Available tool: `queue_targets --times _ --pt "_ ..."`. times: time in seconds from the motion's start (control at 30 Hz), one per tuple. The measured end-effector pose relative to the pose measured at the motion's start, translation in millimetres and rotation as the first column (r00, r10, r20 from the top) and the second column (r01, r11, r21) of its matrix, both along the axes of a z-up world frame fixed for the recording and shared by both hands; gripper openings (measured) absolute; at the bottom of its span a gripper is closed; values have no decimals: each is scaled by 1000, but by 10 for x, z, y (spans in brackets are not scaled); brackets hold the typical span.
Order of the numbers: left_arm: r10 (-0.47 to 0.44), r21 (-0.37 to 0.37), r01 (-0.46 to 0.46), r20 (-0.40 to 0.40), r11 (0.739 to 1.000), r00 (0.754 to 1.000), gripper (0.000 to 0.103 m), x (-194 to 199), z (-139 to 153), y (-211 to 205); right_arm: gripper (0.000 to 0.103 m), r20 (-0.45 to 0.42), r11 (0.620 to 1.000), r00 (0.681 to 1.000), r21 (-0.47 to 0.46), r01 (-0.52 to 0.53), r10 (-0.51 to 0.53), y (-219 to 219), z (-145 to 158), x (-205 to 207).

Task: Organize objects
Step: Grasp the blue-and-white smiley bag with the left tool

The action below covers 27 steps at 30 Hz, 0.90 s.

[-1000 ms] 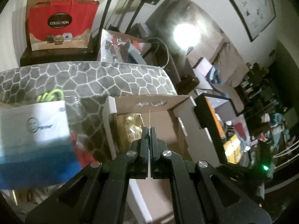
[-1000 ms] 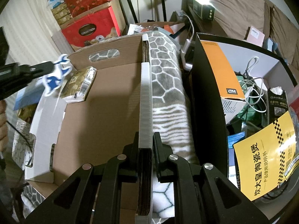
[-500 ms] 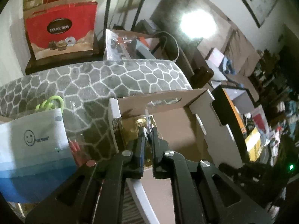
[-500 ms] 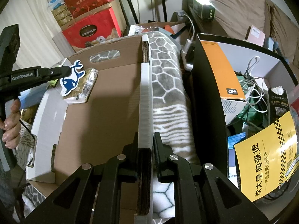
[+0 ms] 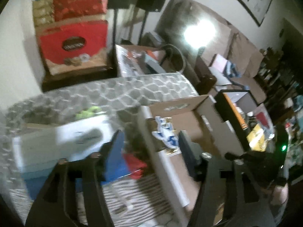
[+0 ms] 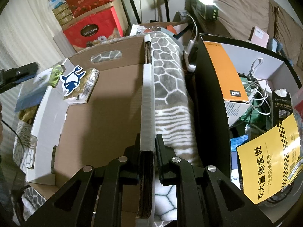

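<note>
one cardboard box (image 6: 106,117) sits open on a grey honeycomb-patterned blanket (image 6: 166,71). inside, in its far left corner, lies one gold snack packet (image 6: 86,87), and on top of it one whale sticker (image 6: 71,81): flat, die-cut, dark blue body with a white border, white belly and two small eyes. the right tool (image 6: 148,147) is clamped on the box's right wall, one finger on each side of the cardboard. the left tool (image 5: 149,141) stands wide apart with nothing between its fingers, above the box's left wall; the view is blurred. beside the box stands one black bin (image 6: 206,87) of cables and packaging.
</note>
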State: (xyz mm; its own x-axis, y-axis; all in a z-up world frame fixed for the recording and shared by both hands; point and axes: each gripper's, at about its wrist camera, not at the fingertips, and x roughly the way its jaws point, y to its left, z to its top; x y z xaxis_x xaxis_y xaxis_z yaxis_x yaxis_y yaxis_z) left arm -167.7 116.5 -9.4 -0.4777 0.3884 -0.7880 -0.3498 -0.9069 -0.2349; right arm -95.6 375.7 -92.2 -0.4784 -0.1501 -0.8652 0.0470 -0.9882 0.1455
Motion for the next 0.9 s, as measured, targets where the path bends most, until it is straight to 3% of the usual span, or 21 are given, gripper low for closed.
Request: queue_targets --times 0.23,0.43,0.77,0.9 --pt "100 -92 -103 -38 990 994 68 101 124 -598 12 0 1000 1000 3 0 0 6 -6 2" --pt "226 -149 -225 -7 963 974 68 62 -7 -1172 13 -1 1000 1000 3 1 -1 7 -11 1" --pt "288 -147 -277 65 950 955 68 87 -343 -1591 15 -1 1000 1000 -7 3 -3 20 -19 -1" --pt "294 -113 -282 102 953 950 68 54 -426 -1661 15 0 1000 1000 -5 3 -3 25 -21 2"
